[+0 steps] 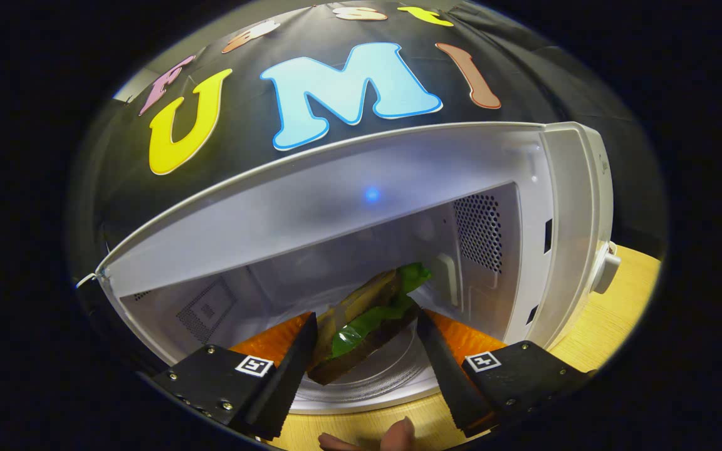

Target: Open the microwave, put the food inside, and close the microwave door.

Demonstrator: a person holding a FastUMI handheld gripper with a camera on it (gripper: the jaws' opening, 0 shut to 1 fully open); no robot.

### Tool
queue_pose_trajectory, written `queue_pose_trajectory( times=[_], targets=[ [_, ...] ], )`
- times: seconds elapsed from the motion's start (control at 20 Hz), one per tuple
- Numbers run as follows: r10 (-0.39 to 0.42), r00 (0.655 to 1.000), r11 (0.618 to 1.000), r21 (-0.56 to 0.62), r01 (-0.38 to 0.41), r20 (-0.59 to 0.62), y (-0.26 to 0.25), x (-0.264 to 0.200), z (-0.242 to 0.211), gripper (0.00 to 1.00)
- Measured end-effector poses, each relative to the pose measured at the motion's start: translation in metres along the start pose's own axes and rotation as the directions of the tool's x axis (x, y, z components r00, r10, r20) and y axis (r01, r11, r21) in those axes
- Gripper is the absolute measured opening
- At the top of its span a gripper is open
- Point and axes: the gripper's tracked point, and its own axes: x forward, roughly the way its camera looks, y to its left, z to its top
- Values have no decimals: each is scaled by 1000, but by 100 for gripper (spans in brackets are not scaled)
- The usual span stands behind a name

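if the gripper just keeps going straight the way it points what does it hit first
Probably the sandwich, lying between the open gripper fingers on the microwave turntable. Beyond it comes the microwave's back wall; how far is hard to judge.

Hiding the near end of the sandwich [367, 322] behind the left finger [286, 376] of the gripper [366, 326], leaving contact there impossible to judge. Cutting off a fingertip [398, 435] below the fingers. Blurring the microwave [336, 200] ceiling. Concealing the door entirely.
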Motion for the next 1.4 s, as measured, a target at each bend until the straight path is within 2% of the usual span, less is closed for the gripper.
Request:
queue_pose_trajectory(
  times=[0.15,0.45,0.55,0.65,0.85,1.1,1.25,1.4],
  targets=[
    [-13,1000,998,-59,11,-29,-6,-9,-6,96],
    [134,990,989,-58,-136,-46,21,-60,-2,96],
    [215,976,975,-57,-217,-36,39,-87,5,96],
    [275,962,956,-108,-273,-1,52,-120,16,96],
    [394,919,901,-213,-378,34,75,-195,35,96],
    [489,871,841,-291,-456,46,85,-276,42,96],
    [567,823,796,-283,-536,36,100,-323,36,96],
    [654,756,724,-308,-617,23,121,-374,27,96]
  ],
)
